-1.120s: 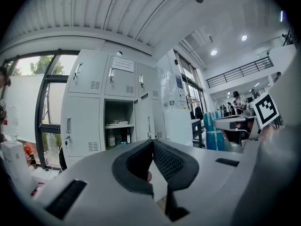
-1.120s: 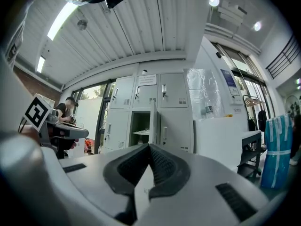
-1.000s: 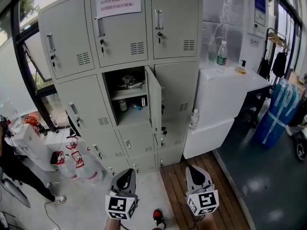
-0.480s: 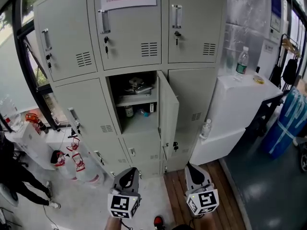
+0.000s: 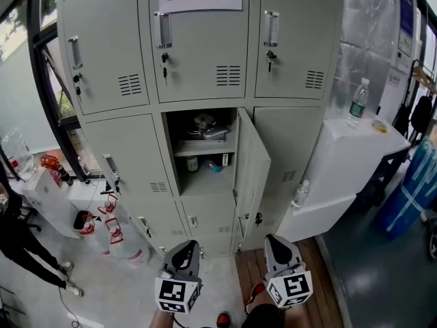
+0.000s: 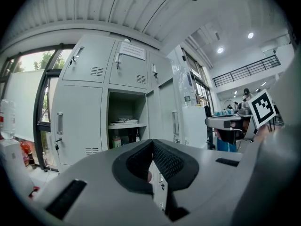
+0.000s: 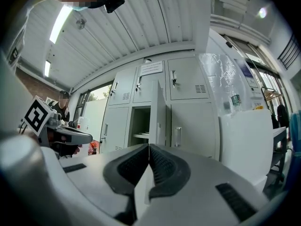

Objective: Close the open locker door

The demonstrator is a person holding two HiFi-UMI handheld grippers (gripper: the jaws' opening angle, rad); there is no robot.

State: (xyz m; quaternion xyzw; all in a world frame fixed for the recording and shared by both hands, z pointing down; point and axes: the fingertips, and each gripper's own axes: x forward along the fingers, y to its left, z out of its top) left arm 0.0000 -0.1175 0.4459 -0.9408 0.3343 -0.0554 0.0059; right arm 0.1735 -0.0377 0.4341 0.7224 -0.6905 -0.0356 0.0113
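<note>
A grey locker bank point(image 5: 123, 149) fills the head view. One middle-row compartment point(image 5: 201, 152) stands open, with small items on its shelf. Its door point(image 5: 251, 173) swings out to the right, nearly edge-on to me. My left gripper point(image 5: 184, 253) and right gripper point(image 5: 276, 244) are low in the view, well short of the lockers, both shut and holding nothing. The left gripper view has its shut gripper point(image 6: 152, 142) pointing toward the open compartment point(image 6: 124, 121). In the right gripper view the shut gripper point(image 7: 149, 147) lies below the open door point(image 7: 161, 117).
A white cabinet point(image 5: 341, 162) stands right of the lockers with a water bottle point(image 5: 356, 104) on top and another bottle point(image 5: 299, 193) on its lower step. Red-capped containers point(image 5: 113, 234) sit on the floor at left. A person point(image 5: 20, 244) stands far left.
The lockers have grown larger and shifted right in the head view as I came closer. The door stays open and both grippers stay shut.
</note>
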